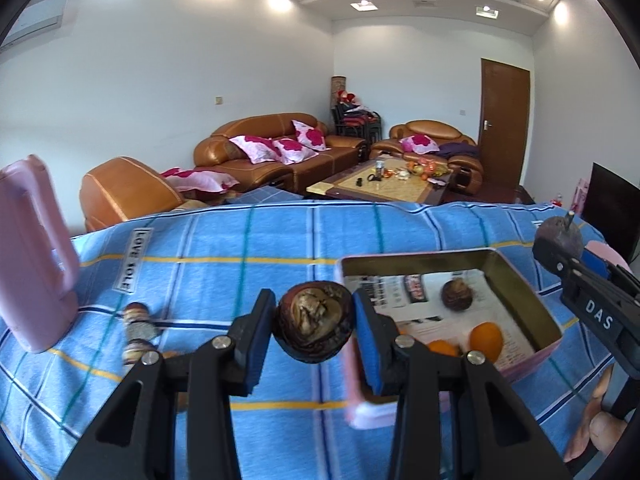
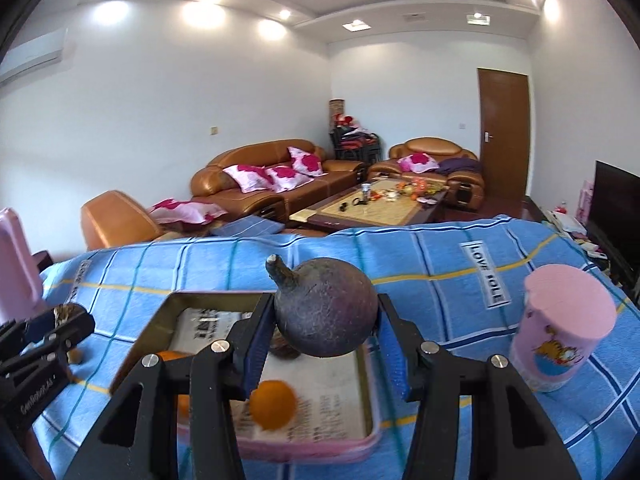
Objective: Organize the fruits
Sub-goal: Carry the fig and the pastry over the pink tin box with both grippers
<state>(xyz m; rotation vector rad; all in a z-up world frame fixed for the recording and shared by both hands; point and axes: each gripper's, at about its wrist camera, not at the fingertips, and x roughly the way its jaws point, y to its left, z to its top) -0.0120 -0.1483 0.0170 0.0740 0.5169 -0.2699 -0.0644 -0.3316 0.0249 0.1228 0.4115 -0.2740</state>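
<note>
My left gripper [image 1: 314,326] is shut on a dark purple mangosteen [image 1: 314,326], held above the blue cloth just left of the pink tin box [image 1: 520,280]. My right gripper [image 2: 326,330] is shut on another dark mangosteen with a stem [image 2: 326,308], held over the box [image 2: 168,308]. The box holds two oranges [image 1: 486,340] and one mangosteen [image 1: 456,292]. In the right wrist view an orange [image 2: 274,404] lies in the box. Several mangosteens [image 1: 138,332] lie on the cloth at the left. The right gripper also shows in the left wrist view [image 1: 560,248].
The table is covered by a blue checked cloth [image 1: 240,256]. A pink jug [image 1: 32,256] stands at the left. A pink cup [image 2: 564,328] stands at the right. Brown sofas and a coffee table lie beyond the far edge.
</note>
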